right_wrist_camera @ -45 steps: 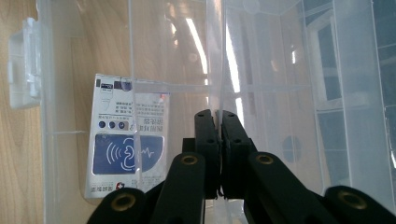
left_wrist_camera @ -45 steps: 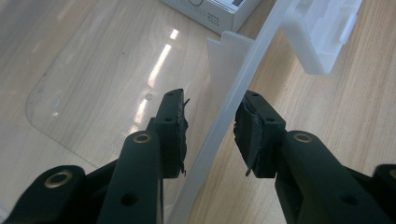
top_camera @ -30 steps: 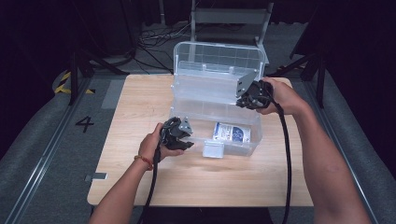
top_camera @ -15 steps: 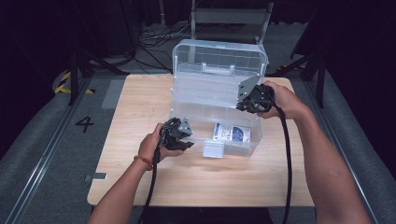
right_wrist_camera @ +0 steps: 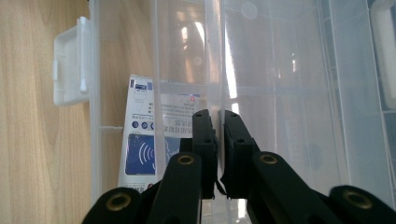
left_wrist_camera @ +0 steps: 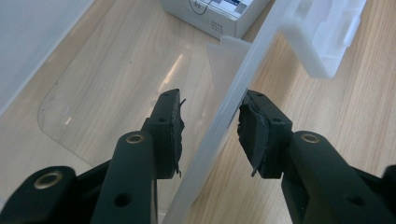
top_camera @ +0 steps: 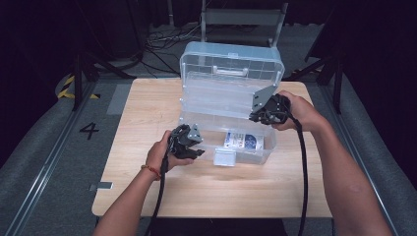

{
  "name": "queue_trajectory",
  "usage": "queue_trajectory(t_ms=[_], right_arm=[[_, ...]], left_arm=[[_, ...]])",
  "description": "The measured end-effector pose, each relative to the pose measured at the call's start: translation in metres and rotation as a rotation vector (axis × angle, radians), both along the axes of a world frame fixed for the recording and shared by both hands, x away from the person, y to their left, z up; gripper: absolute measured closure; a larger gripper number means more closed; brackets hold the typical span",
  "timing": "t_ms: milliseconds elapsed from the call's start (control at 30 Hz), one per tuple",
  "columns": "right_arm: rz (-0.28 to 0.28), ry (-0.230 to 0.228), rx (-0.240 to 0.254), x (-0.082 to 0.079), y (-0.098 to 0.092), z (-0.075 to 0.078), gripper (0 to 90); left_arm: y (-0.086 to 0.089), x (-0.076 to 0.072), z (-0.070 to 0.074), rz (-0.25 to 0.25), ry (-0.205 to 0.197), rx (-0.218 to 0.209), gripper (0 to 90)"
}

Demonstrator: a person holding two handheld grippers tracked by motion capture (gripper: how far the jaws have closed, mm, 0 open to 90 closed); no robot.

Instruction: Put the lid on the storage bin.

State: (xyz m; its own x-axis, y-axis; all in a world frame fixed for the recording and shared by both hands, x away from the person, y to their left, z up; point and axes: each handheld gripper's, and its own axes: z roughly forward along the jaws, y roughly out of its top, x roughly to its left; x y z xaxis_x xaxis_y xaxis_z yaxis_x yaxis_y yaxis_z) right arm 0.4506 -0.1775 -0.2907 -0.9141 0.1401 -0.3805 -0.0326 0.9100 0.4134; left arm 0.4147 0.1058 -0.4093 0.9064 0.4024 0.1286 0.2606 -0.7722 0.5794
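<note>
A clear plastic storage box [top_camera: 231, 105] stands open at the centre of a wooden table [top_camera: 147, 113], its lid raised toward twelve o'clock. A person's two forearms enter from six o'clock, each hand carrying a black gripper.

The left gripper [top_camera: 189, 147], at about eight o'clock from the box, straddles the near wall of the box [left_wrist_camera: 224, 116]. In the left gripper view one pad sits inside the box and the other outside; the outer pad touches the wall, the inner one stands clear of it, so the jaws are apart and have just been opening, with the wall between them.

The right gripper [top_camera: 263, 114], at about three o'clock from the box's middle, is clamped on a thin clear partition [right_wrist_camera: 218, 70] of an inner tray. The right gripper view shows its jaws nearly together, with that thin edge pinched between them.

A small white and blue carton [top_camera: 244, 141] lies on the floor of the box near its front right corner. A white latch [top_camera: 223, 157] hangs from the front wall, at about six o'clock.
</note>
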Motion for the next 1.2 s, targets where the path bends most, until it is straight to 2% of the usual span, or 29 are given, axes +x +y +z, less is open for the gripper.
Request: queue_trajectory(t_ms=[67, 133, 200, 367, 400, 467, 600, 767, 833, 933, 1000, 1100, 1133, 1200], right_arm=[[-0.011, -0.004, 0.012, 0.001, -0.001, 0.000, 85.6], [-0.006, 0.003, 0.014, 0.000, -0.002, 0.000, 85.6], [-0.005, 0.004, 0.012, 0.000, -0.002, -0.001, 85.6], [-0.004, 0.004, 0.018, 0.000, -0.004, -0.001, 85.2], [-0.004, 0.004, 0.018, 0.000, -0.004, -0.001, 85.2], [-0.002, 0.004, 0.025, -0.001, -0.004, -0.001, 85.1], [-0.012, -0.001, 0.029, -0.002, -0.004, -0.002, 84.9], [-0.014, -0.002, 0.029, -0.002, -0.003, -0.002, 84.7], [-0.017, -0.005, 0.028, -0.002, -0.003, -0.002, 84.5], [-0.009, -0.010, 0.039, -0.002, -0.004, -0.003, 84.3], [-0.011, -0.013, 0.043, -0.002, -0.005, -0.003, 84.3], [-0.014, -0.015, 0.049, -0.002, -0.005, -0.004, 84.2], [-0.017, -0.017, 0.049, -0.003, -0.005, -0.004, 84.1], [-0.021, -0.021, 0.052, -0.004, -0.005, -0.004, 84.0]], left_arm=[[0.001, 0.000, 0.000, 0.006, 0.006, -0.012, 58.1], [0.002, -0.002, 0.001, 0.020, -0.008, -0.019, 57.9], [0.006, -0.005, 0.003, 0.022, -0.004, -0.049, 55.1], [0.026, -0.016, 0.011, 0.089, -0.033, -0.105, 44.3], [0.026, -0.016, 0.011, 0.089, -0.033, -0.105, 46.5], [0.035, -0.019, 0.018, 0.098, -0.031, -0.142, 47.8], [0.051, -0.023, 0.024, 0.133, -0.035, -0.170, 45.5], [0.067, -0.024, 0.035, 0.186, -0.072, -0.208, 40.1], [0.072, -0.023, 0.041, 0.193, -0.073, -0.228, 42.7], [0.081, -0.021, 0.055, 0.211, -0.092, -0.297, 46.9], [0.084, -0.019, 0.062, 0.214, -0.089, -0.344, 50.9], [0.087, -0.014, 0.071, 0.218, -0.104, -0.388, 55.5], [0.089, -0.011, 0.075, 0.205, -0.104, -0.404, 56.6], [0.089, -0.008, 0.081, 0.211, -0.109, -0.435, 62.9]])
